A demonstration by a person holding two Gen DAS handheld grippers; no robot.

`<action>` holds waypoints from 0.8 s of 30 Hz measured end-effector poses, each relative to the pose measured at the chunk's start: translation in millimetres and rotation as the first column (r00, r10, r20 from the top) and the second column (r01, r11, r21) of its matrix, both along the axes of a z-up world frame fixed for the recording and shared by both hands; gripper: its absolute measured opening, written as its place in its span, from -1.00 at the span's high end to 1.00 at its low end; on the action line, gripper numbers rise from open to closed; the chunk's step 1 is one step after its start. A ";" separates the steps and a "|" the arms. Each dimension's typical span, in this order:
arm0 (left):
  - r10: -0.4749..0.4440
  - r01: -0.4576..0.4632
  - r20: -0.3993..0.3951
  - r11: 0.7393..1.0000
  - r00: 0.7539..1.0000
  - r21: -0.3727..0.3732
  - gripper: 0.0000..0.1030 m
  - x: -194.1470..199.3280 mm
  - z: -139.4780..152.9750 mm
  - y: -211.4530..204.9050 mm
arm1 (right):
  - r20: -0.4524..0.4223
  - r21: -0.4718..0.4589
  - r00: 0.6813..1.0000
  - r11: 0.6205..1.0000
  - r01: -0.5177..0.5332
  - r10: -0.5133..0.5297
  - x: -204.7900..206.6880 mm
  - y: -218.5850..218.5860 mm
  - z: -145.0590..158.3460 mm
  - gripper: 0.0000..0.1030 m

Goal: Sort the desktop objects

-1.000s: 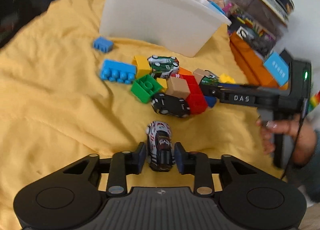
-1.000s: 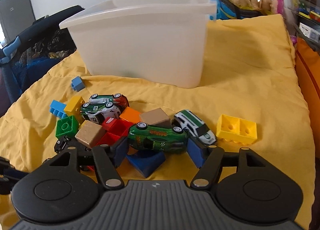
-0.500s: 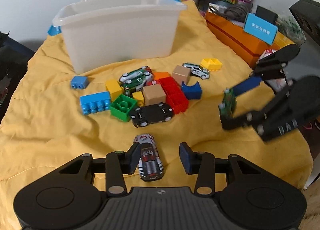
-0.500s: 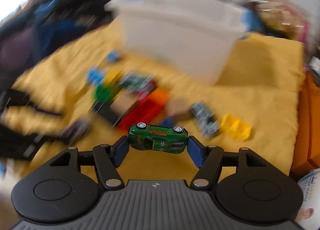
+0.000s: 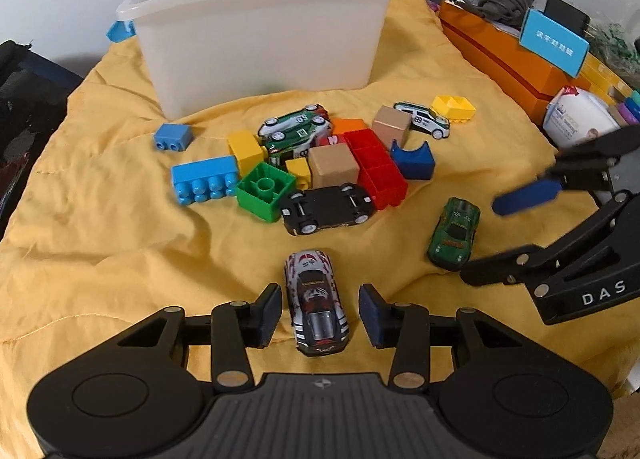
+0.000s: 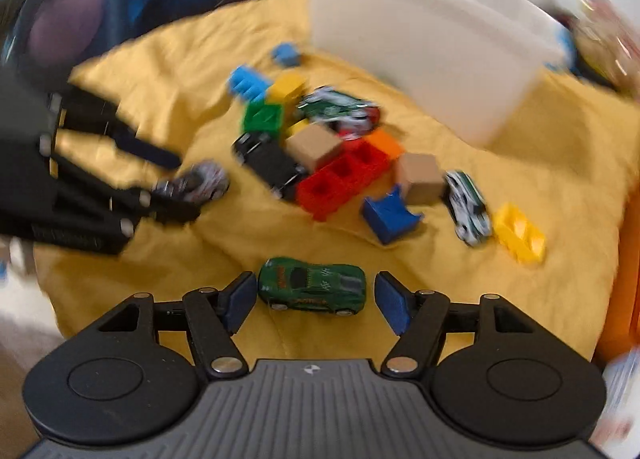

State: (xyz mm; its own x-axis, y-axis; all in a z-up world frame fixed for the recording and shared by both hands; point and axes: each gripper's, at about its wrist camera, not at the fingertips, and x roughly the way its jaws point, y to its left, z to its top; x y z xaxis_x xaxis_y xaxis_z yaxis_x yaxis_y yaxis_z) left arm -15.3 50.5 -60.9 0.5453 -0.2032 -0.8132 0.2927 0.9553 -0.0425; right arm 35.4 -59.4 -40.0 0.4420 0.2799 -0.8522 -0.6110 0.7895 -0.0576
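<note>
While both toy cars lie loose on the wrinkled yellow cloth [image 5: 100,227], the step in hand looks like setting cars apart from the blocks, and doing it well means drawing each hand-held gripper straight back and up so that no pad clips a car and rolls it toward the pile. The left hand-held gripper [image 5: 319,313] is spread, its blue pads standing clear on either side of the small white, red and black racing car [image 5: 316,301], which rests on the cloth between them, nose pointing away toward the heap. The right hand-held gripper [image 6: 316,301] is likewise spread around the small green die-cast car [image 6: 312,289], which sits crosswise between the pads, close to the left pad with a wider gap at the right one. Seen from the left wrist view, the two cars lie near each other in front of the jumble of plastic building blocks [image 5: 372,167], wooden cubes and further cars, among them an upturned black car [image 5: 328,209]. The translucent white plastic bin [image 5: 260,31] stands behind the heap, well apart from both grippers. The right wrist view is blurred, so finer contact there is hard to judge.
</note>
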 end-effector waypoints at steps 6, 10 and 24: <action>0.001 -0.002 -0.032 0.999 1.000 -0.033 0.10 2.8 -5.4 2.7 | -0.206 0.175 0.964 0.963 0.205 -0.168 6.6 -17.4 -9.3 -0.33; 0.009 -0.011 -0.044 0.999 0.999 -0.050 0.10 4.0 -6.8 4.1 | -0.242 0.196 0.949 0.947 0.253 -0.203 23.0 -10.2 -17.3 -0.36; 0.041 -0.042 -0.068 0.999 0.997 -0.013 0.30 7.1 -3.9 1.0 | 0.046 -0.039 0.998 0.998 0.051 -0.049 3.8 4.8 -11.1 0.05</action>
